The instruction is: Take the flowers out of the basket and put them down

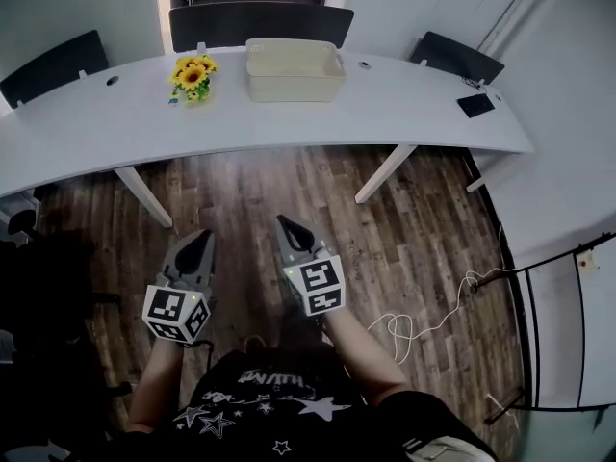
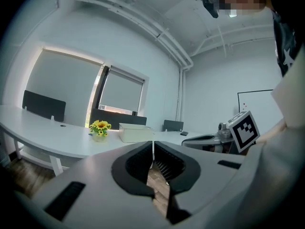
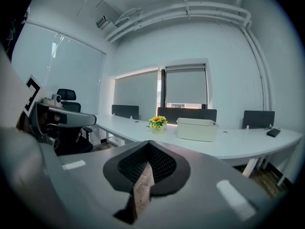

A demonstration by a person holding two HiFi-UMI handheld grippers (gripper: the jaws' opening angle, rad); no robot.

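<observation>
A long white table (image 1: 404,104) carries a cream basket (image 1: 295,70), with the flowers (image 1: 193,75) just left of it (outside, on the tabletop). Well short of the table, the left gripper (image 1: 201,236) and right gripper (image 1: 285,223) hold their jaws clenched on nothing.

The flowers (image 1: 192,73) are bright yellow with green leaves, and the basket (image 1: 295,73) is pale cream. The table (image 1: 115,123) is white and the chairs (image 1: 260,22) black. The floor (image 1: 433,229) shows brown wood planks. The left gripper (image 1: 204,236) and right gripper (image 1: 282,222) are grey, their cubes patterned black on white. The person's shirt (image 1: 279,402) is black with white stars.
</observation>
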